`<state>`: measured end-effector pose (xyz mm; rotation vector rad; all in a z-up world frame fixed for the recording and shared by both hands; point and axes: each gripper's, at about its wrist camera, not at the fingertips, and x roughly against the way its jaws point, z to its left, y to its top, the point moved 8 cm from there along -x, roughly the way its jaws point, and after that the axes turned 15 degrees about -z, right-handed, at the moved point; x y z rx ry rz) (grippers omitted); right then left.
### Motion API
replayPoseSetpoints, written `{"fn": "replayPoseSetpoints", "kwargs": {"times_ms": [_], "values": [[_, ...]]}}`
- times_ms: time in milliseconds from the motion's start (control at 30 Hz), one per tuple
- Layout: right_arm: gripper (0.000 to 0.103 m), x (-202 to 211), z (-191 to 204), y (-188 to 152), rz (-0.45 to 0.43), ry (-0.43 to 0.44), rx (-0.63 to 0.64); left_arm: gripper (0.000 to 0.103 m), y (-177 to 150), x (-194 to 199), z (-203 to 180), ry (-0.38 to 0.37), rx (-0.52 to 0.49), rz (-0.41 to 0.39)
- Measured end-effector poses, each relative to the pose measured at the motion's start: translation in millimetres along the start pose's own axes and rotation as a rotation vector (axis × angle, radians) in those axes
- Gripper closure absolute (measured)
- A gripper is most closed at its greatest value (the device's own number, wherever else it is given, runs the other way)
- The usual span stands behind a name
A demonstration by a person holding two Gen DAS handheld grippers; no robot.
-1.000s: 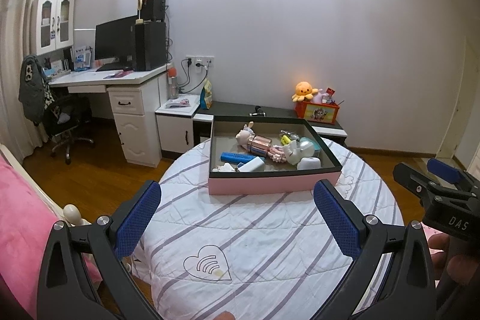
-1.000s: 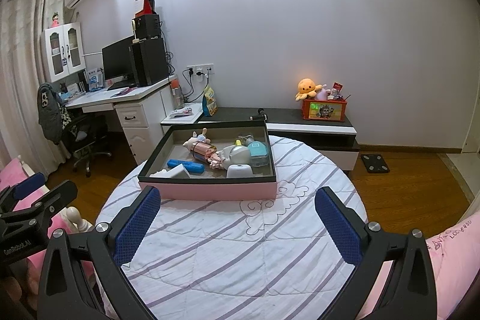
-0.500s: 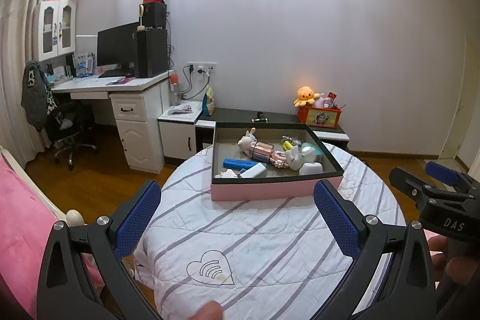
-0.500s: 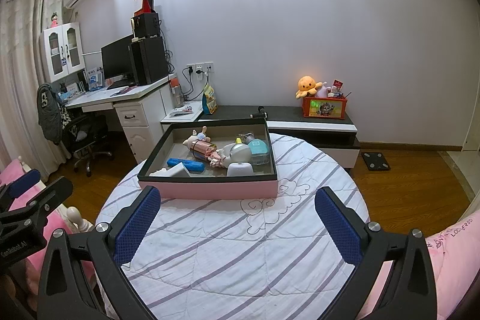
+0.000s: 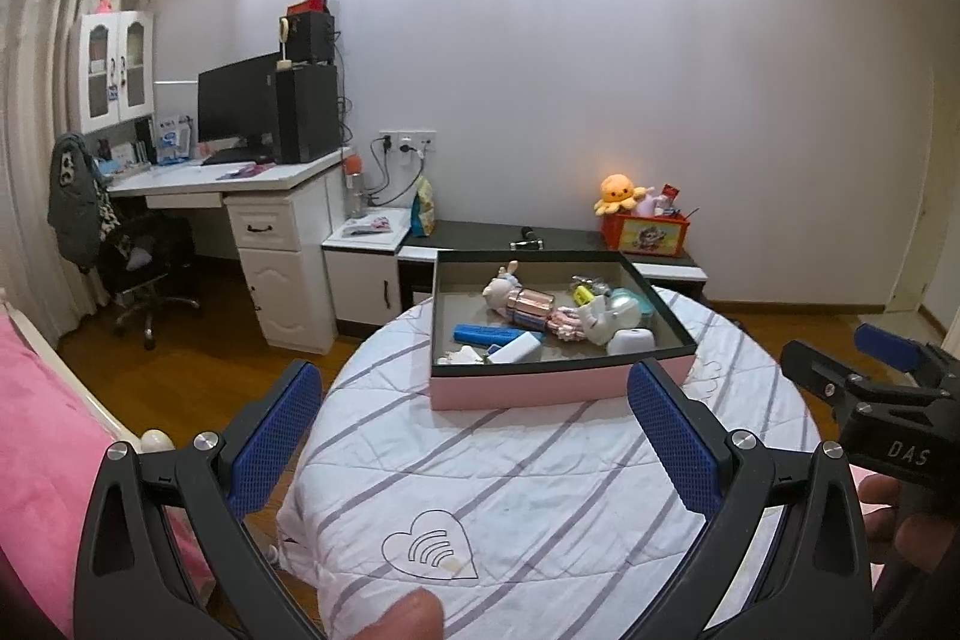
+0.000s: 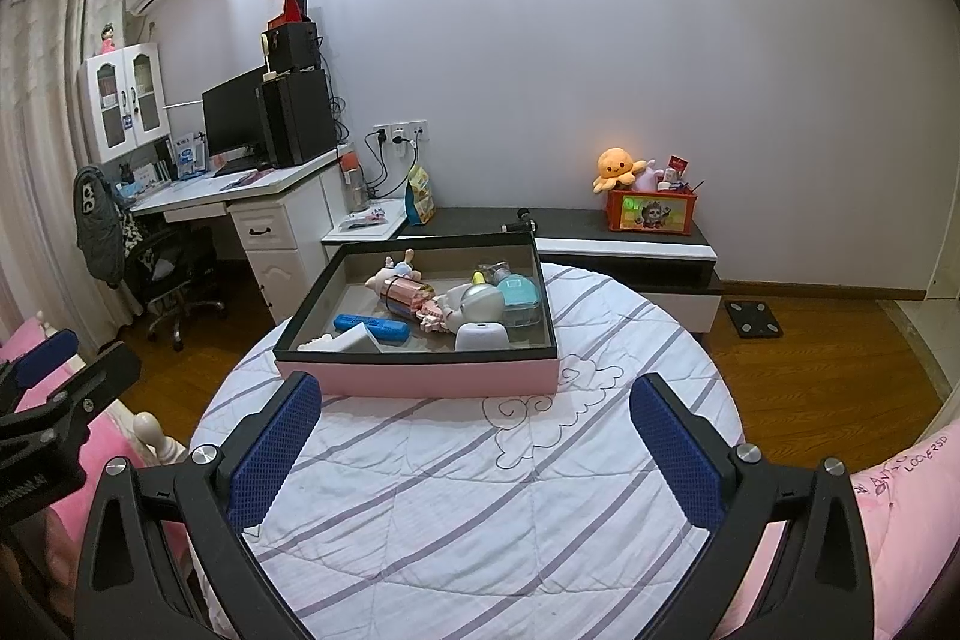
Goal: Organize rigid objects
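Clutter fills a shallow pink box (image 6: 420, 379) with a dark rim, which sits on the far half of a round table (image 6: 480, 490) covered in a white quilt with grey stripes. Inside it lie a blue bar (image 6: 372, 327), a white block (image 6: 354, 340), a rose-gold cylinder (image 6: 408, 295) against a small pale doll (image 6: 390, 274), a white rounded toy (image 6: 480, 303), a teal container (image 6: 519, 295) and a white pod (image 6: 480, 337). They overlap so tightly that several cannot be identified, and the items at the back corner are too small to name.

The left gripper (image 5: 474, 436) hangs over the near edge of the table, jaws spread wide with nothing between them; its blue pads (image 5: 276, 439) are well short of the box. The right gripper (image 6: 474, 451) is likewise spread wide and empty, just short of the box's near wall. Each camera catches only part of the other tool at the frame edge. A fingertip (image 5: 408, 613) intrudes at the bottom of the left view, cut off, and part of a hand (image 5: 888, 514) shows beneath the right tool. Pink bedding (image 6: 900, 520) is cropped at the sides.
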<state>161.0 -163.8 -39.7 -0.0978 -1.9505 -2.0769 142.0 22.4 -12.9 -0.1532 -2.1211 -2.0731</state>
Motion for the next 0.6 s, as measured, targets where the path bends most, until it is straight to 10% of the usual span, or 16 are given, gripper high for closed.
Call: {"fn": "replayPoseSetpoints", "kwargs": {"times_ms": [600], "values": [[0.000,-6.0,1.7,-5.0,0.012,0.003,-0.003,0.000,-1.6,-4.2,1.6,-0.014,0.012,0.005]]}}
